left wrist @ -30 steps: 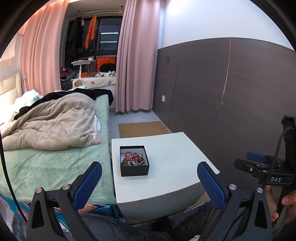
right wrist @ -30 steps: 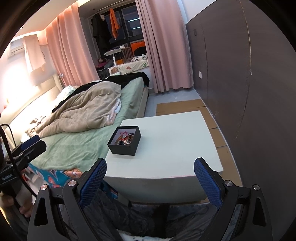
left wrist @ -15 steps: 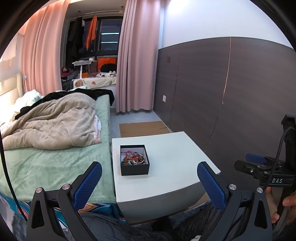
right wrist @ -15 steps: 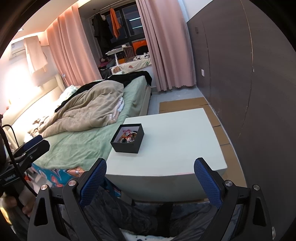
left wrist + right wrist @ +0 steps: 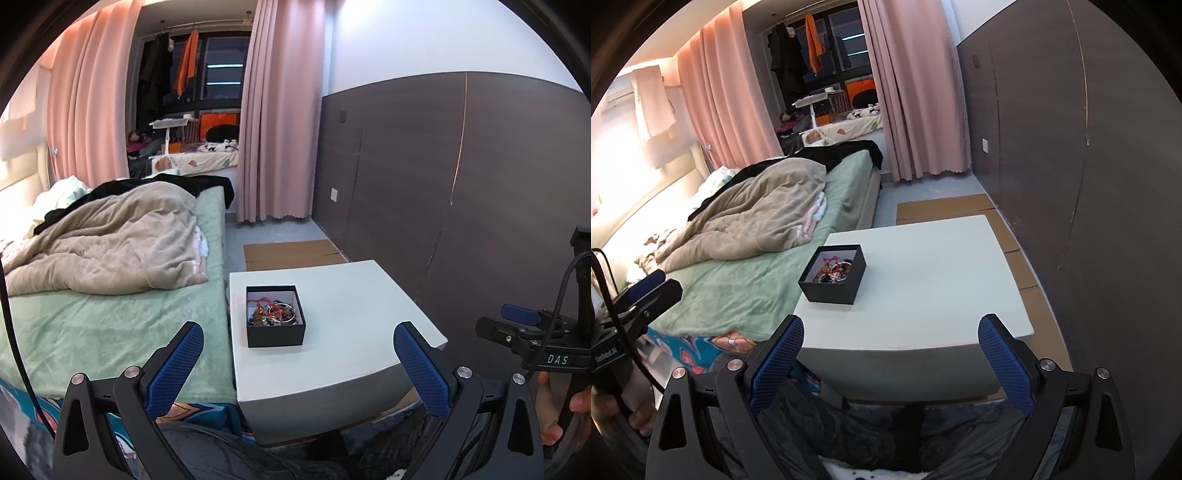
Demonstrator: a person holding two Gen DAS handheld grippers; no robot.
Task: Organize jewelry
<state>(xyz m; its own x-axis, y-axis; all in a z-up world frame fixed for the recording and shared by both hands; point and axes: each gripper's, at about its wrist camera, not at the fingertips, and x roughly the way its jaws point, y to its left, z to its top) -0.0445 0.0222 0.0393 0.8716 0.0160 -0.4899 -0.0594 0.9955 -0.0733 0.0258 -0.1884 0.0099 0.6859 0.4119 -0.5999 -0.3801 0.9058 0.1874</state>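
A small black open box (image 5: 275, 315) (image 5: 833, 273) stands on the left part of a white table (image 5: 354, 317) (image 5: 934, 280). Inside lies a tangle of jewelry (image 5: 272, 313) (image 5: 833, 271): red cord, beads and silvery rings. My left gripper (image 5: 298, 345) is open, held in front of the table's near edge, well short of the box. My right gripper (image 5: 890, 341) is open too, hanging before the table's front edge with nothing between its fingers. In the left wrist view the right gripper (image 5: 524, 325) shows at the far right, with a hand below it.
A bed with a green sheet (image 5: 110, 325) and a beige blanket (image 5: 110, 243) runs along the table's left side. A dark panelled wall (image 5: 461, 192) rises right of the table. Flat cardboard (image 5: 291, 253) lies on the floor behind it. Pink curtains (image 5: 280, 122) hang beyond.
Both grippers have drifted a little toward the table, so the table and box look slightly larger and nearer. The jaws stay open and the box has not moved.
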